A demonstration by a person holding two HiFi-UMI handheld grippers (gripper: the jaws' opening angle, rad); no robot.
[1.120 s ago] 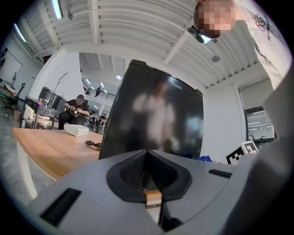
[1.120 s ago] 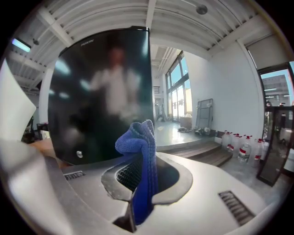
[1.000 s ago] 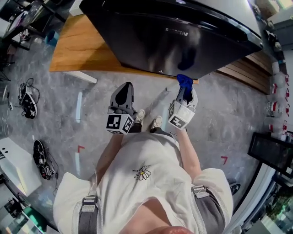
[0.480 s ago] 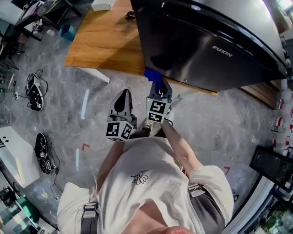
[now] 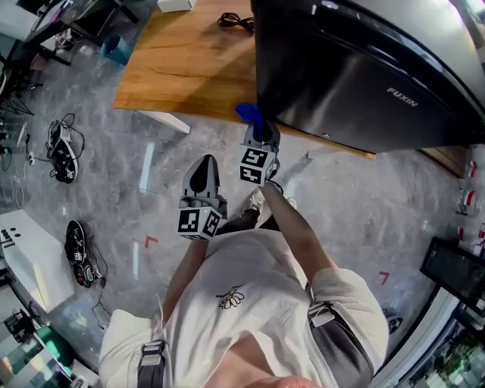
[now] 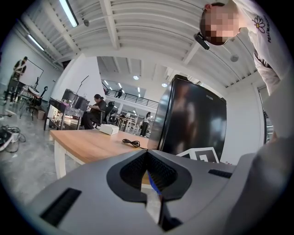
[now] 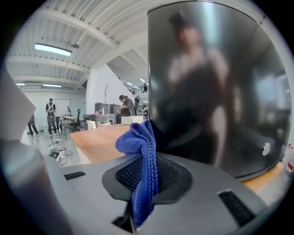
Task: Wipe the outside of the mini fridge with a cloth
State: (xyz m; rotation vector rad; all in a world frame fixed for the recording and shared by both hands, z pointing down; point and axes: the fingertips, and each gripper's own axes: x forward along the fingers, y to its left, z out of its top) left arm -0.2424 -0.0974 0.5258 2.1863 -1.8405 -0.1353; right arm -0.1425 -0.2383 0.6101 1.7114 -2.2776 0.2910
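The black mini fridge stands on a wooden table; its glossy door fills the right gripper view. My right gripper is shut on a blue cloth, whose bunched end is at the fridge's lower left corner; I cannot tell whether it touches. My left gripper hangs lower and to the left over the floor, shut with nothing between its jaws. In the left gripper view the fridge rises ahead to the right.
A black cable and a white box lie on the table behind the fridge. Shoes and cords sit on the grey floor at the left. People work at desks far behind.
My right gripper has carried the cloth leftward along the fridge's front, from the middle of the door to its lower left corner. The left gripper has barely moved.
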